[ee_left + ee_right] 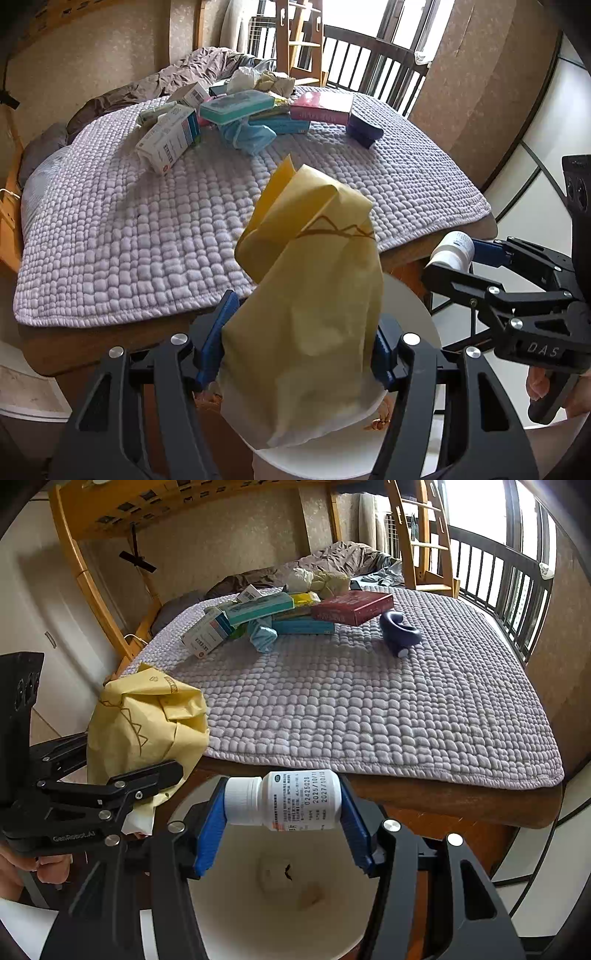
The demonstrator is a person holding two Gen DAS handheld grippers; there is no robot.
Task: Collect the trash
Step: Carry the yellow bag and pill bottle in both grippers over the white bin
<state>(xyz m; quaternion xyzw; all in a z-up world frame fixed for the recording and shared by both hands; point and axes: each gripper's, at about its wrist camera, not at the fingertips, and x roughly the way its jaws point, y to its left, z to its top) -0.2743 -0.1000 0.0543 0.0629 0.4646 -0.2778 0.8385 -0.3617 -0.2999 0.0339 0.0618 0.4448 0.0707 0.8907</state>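
My left gripper (301, 343) is shut on a crumpled yellow paper bag (310, 295) and holds it above a white bin (417, 314) beside the bed's near edge. My right gripper (282, 814) is shut on a white pill bottle (295, 801), held sideways over the open white bin (236, 904). The bottle also shows in the left wrist view (452, 251), and the bag in the right wrist view (147, 723). A pile of boxes (236, 110), a blue glove (247, 136) and crumpled wrappers lies at the far end of the bed.
A quilted lilac blanket (369, 709) covers the bed. A dark purple object (399, 631) lies apart from the pile. A wooden ladder (424, 535) and a dark railing (509, 583) stand at the far right. A grey duvet (199, 70) lies bunched at the back.
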